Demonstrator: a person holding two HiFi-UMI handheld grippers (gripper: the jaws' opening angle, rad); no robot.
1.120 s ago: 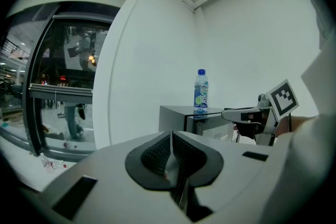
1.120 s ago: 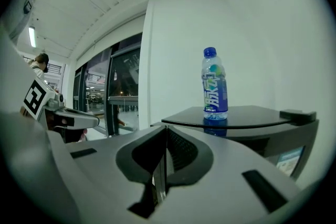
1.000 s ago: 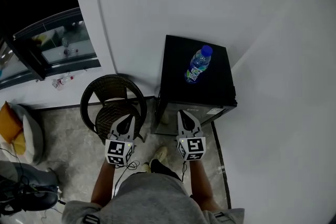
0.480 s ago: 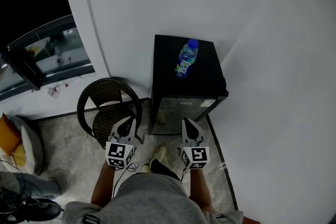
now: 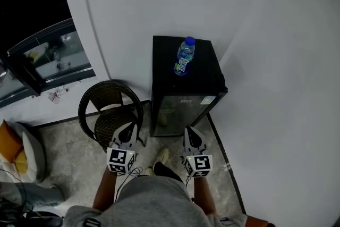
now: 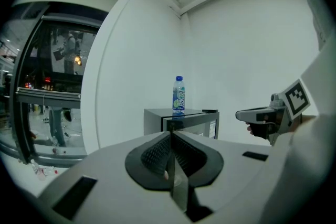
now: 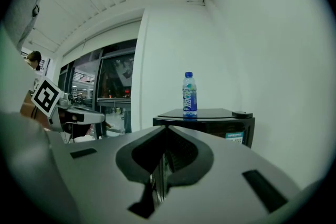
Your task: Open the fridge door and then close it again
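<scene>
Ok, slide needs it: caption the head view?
Left gripper and right gripper, shut, face the closed fridge; bottle on top.

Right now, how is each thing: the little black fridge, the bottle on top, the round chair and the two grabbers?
Small black fridge with glass door: door shut.
Clear plastic bottle with blue cap: upright on the fridge, capped.
Dark woven round-backed chair: upright, left of the fridge.
Left gripper: shut, empty, short of the fridge.
Right gripper: shut, empty, short of the fridge.
</scene>
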